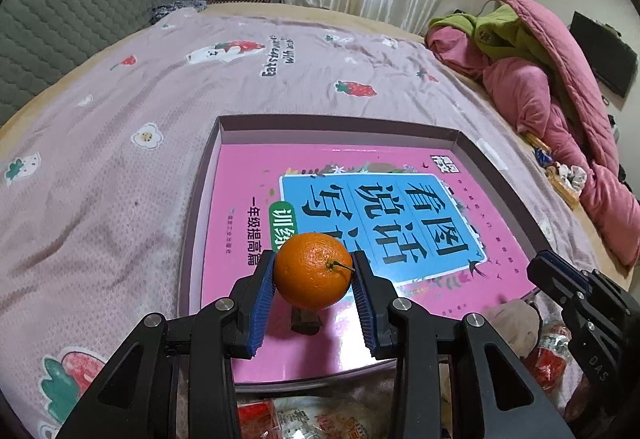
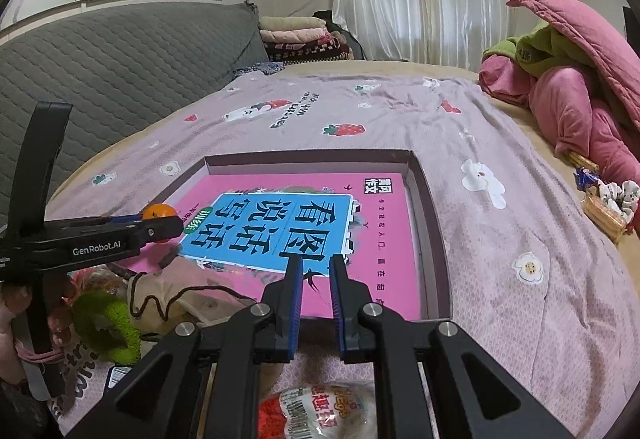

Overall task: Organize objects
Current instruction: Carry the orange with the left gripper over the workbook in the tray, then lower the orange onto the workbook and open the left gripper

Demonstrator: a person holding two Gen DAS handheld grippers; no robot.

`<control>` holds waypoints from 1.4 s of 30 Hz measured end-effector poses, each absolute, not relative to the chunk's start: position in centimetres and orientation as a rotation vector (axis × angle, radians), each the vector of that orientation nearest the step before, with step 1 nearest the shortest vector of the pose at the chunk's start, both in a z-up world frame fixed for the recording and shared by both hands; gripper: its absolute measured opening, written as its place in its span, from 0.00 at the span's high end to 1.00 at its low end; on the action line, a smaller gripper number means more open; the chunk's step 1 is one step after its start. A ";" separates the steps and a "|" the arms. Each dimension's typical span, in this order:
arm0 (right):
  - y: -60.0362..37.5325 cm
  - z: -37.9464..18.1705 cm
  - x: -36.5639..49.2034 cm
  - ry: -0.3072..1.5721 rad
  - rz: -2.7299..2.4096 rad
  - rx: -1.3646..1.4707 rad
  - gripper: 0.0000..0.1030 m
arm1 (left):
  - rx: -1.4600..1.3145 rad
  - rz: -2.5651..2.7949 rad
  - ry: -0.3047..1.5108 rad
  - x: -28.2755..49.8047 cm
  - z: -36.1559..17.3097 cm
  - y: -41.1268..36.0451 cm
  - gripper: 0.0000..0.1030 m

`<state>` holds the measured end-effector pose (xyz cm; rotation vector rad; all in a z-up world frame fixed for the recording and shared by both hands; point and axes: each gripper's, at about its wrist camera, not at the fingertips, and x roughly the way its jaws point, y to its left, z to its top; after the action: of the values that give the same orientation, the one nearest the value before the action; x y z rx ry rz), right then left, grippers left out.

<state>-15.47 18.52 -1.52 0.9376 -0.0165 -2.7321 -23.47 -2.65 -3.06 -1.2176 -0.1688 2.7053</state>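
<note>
Gripping the orange [image 1: 312,271] between its blue pads, my left gripper [image 1: 314,271] hangs over the pink book [image 1: 400,199] in the box [image 1: 340,125]. My right gripper [image 2: 316,271] is clenched on nothing, right of the fruit.

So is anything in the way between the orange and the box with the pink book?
Nothing visible blocks it. The left gripper holds the orange right above the pink book in the open box; only a small dark thing lies underneath.

Your bed [image 1: 120,167], strawberry-print sheet: shallow box [image 1: 340,125] frame centre, pink quilt heap [image 1: 560,91] upper right, snack packets [image 2: 320,411] bottom edge.
</note>
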 end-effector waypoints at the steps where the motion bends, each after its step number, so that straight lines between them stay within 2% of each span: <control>1: 18.6 -1.5 -15.5 -0.019 -2.732 0.940 0.87 | -1.219 2.703 -0.165 -23.4 -3.1 -2.6 0.63; 22: 19.1 -1.9 -15.8 -0.041 -2.740 0.967 0.86 | -1.297 2.677 -0.146 -23.3 -4.1 -2.5 0.63; 26: 19.3 -2.0 -15.8 -0.050 -2.744 0.971 0.78 | -1.303 2.675 -0.149 -23.2 -4.1 -2.5 0.62; 30: 19.4 -2.0 -15.8 -0.055 -2.747 0.971 0.77 | -1.292 2.691 -0.143 -23.1 -3.9 -2.7 0.56; 35: 19.6 -2.1 -15.5 -0.064 -2.744 0.978 0.70 | -1.277 2.702 -0.149 -22.8 -3.5 -3.0 0.55; 42: 20.0 -1.8 -15.3 -0.071 -2.753 0.967 0.66 | -1.240 2.715 -0.176 -22.3 -2.5 -3.5 0.55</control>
<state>-15.25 19.96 -1.79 0.9673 -0.0713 -2.7534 -22.31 -3.48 -2.48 -1.2400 -0.1758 2.7151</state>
